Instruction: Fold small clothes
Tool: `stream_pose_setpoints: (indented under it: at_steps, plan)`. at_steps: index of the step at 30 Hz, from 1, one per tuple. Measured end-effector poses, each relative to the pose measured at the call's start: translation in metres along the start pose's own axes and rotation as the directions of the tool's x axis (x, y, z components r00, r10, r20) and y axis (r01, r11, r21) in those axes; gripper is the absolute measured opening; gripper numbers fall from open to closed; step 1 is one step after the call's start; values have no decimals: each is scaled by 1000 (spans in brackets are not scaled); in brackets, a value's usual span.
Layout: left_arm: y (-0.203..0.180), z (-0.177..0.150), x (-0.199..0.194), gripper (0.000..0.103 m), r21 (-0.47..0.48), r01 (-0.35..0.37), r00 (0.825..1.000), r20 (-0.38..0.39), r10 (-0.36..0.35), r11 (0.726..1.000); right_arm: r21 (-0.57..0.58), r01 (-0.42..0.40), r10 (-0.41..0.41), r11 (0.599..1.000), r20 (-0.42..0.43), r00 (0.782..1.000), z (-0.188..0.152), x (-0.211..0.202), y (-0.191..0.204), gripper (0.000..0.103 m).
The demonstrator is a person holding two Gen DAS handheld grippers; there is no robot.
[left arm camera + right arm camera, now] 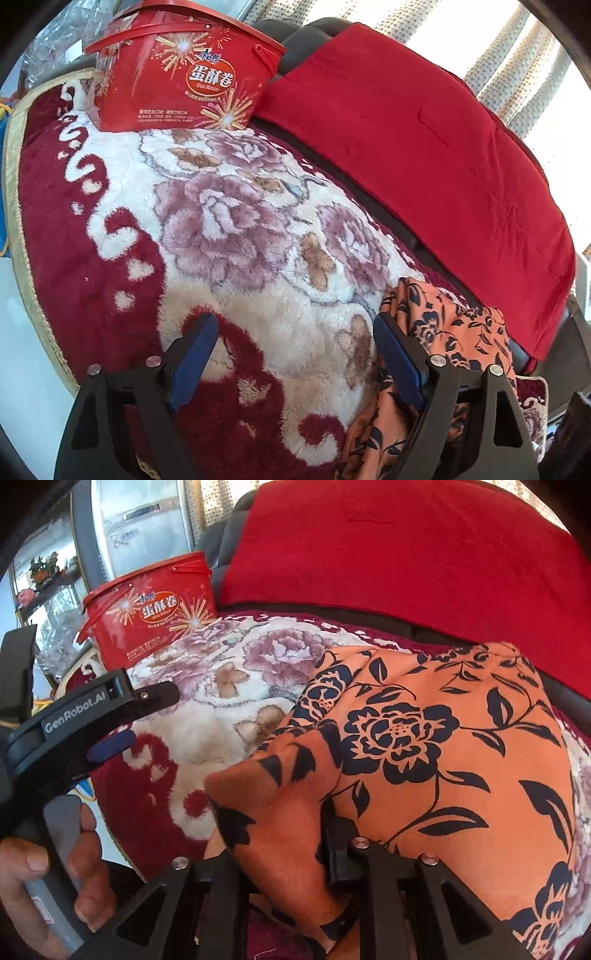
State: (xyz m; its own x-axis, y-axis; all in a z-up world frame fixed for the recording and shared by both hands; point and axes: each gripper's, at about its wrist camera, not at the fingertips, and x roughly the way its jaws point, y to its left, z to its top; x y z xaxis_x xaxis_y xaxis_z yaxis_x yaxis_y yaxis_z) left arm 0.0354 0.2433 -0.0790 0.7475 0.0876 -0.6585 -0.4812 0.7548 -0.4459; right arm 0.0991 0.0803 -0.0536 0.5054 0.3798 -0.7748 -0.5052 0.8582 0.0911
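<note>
The blanket (229,236) at the centre of the frame is thick, shaggy pile, matt and fuzzy. The orange floral garment (443,746) at the right looks thin, smooth woven cloth. The red cover (424,147) at the upper right is soft, velvety fabric. The red tub (177,74) at the upper left is glossy printed plastic.

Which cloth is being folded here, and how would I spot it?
Start at the fluffy rose-patterned blanket below the plain red cover. On it lies the orange cloth, the only fabric printed with dark navy flowers and leaves.
</note>
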Motion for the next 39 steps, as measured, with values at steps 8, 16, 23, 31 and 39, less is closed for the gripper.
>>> stream_pose_setpoints:
  at_steps: [8, 16, 23, 31, 39]
  plan:
    - [-20, -8, -6, 86, 80, 186, 981, -69, -181, 979, -73, -101, 105, 992, 54, 993, -23, -25, 18, 82]
    - [-69, -38, -37, 83, 257, 279, 957, -149, -247, 925, 119, -142, 120, 983, 172, 978, -58, -87, -27, 82]
    - [-26, -63, 3, 42, 84, 91, 947, -317, -60, 992, 268, -181, 132, 946, 192, 972, -86, -117, -77, 82]
    - [-77, -48, -47, 64, 265, 80, 993, -102, -55, 961, 495, -321, 207, 808, 271, 940, -100, -132, -151, 86]
    - [-111, -60, 18, 73, 439, 43, 992, -123, 13, 897, 642, -448, 394, 623, 237, 888, -64, -67, -205, 86]
